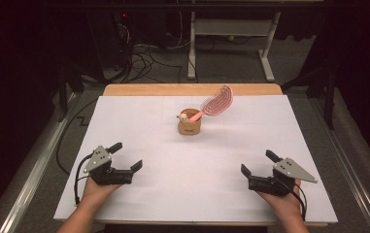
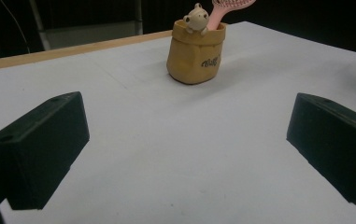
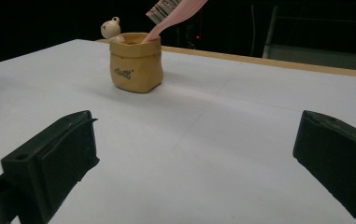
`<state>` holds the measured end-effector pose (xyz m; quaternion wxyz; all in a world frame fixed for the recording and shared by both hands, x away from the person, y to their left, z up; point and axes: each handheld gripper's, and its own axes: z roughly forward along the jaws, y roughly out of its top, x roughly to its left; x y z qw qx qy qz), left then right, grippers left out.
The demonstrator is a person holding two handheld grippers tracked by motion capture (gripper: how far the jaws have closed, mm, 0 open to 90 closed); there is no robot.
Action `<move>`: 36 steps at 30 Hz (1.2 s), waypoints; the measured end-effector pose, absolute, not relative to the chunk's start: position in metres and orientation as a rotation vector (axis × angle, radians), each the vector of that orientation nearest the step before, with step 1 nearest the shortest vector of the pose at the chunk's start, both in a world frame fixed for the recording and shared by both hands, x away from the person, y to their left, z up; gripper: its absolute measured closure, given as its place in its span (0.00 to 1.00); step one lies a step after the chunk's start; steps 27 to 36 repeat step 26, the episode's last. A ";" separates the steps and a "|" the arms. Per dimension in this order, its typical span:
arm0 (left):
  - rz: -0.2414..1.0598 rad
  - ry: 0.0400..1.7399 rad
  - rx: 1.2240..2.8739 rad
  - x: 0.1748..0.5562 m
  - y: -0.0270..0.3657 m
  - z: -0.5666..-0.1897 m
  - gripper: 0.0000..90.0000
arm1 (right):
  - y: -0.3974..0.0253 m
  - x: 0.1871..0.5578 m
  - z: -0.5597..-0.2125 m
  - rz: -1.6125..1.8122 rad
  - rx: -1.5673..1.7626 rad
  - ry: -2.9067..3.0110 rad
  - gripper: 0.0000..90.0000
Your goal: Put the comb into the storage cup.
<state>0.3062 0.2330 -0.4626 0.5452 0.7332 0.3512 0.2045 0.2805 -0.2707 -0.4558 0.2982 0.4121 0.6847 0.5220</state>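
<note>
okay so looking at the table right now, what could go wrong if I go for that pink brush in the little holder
1. The pink brush leans far out of the small tan holder; pulling it sideways could tip the holder over.
2. The bear figure sits on the holder's rim beside the handle, so a wide-open right gripper might knock it.
3. The left gripper is far from the holder, so nothing steadies it.

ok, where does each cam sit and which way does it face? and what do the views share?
High view: above the person's side, looking forward and down on the white table; both forearms, left gripper and right gripper enter from the bottom.
Left gripper view: rides the left gripper, low over the table, facing the tan pouch; its two black jaws stand wide apart.
Right gripper view: rides the right gripper, low, facing the same pouch from the other side; jaws apart.
Shared: pouch and pink brush standing in it.
</note>
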 end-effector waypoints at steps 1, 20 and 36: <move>0.484 0.833 1.741 0.305 0.233 -0.462 0.00 | -0.276 0.277 -0.455 1.385 1.097 1.808 0.00; 0.494 0.826 1.784 0.304 0.227 -0.464 0.00 | -0.292 0.263 -0.460 1.353 1.129 1.775 0.00; 0.510 0.845 1.766 0.304 0.231 -0.461 0.00 | -0.293 0.265 -0.460 1.358 1.117 1.779 0.00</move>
